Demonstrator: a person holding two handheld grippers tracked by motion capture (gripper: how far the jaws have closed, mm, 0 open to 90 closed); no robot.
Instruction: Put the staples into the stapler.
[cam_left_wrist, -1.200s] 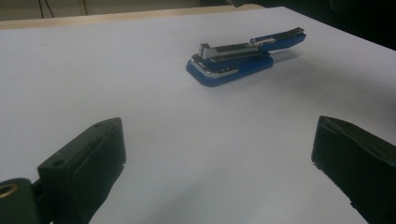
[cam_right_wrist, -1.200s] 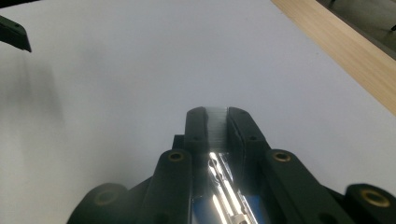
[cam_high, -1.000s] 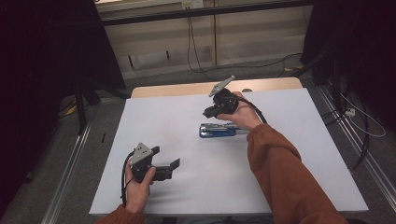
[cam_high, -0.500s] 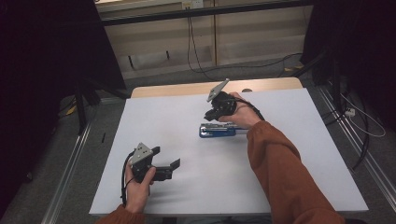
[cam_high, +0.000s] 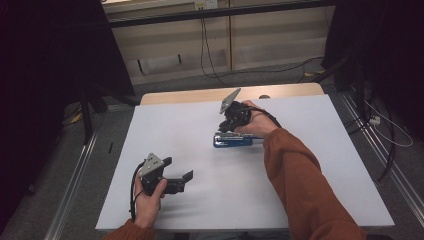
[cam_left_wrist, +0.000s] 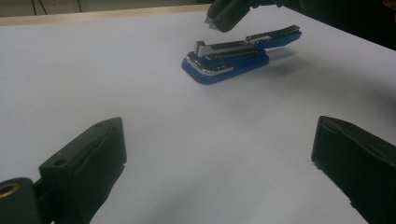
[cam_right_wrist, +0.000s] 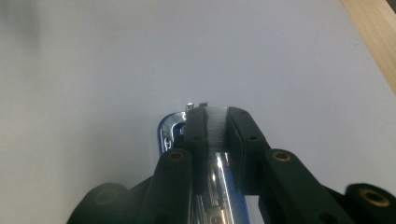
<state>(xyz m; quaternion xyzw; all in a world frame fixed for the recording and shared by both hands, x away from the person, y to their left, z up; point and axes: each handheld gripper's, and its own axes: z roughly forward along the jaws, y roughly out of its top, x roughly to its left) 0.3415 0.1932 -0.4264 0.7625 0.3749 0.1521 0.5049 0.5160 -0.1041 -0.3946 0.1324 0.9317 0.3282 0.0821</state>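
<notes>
A blue and chrome stapler (cam_high: 232, 140) lies on the white table top (cam_high: 300, 165), right of centre, its upper arm lifted off the base (cam_left_wrist: 233, 58). My right gripper (cam_high: 228, 128) points down at the stapler's left end. Its jaws are shut on a small pale strip of staples (cam_right_wrist: 217, 122), directly over the stapler's chrome channel (cam_right_wrist: 170, 128). The right gripper's tip (cam_left_wrist: 217, 21) hangs just above the stapler's nose. My left gripper (cam_high: 178, 169) rests near the table's front left, open, with bare table between its jaws (cam_left_wrist: 219, 128).
A strip of wooden table edge (cam_high: 200, 95) runs along the back of the white surface. Metal rails (cam_high: 75, 175) flank the table on the floor, and cables (cam_high: 385, 135) trail at the right. A person's orange sleeve (cam_high: 300, 185) crosses the right front.
The right gripper has sunk slightly toward the stapler with the strip still in its jaws. The left gripper and the stapler have stayed in place.
</notes>
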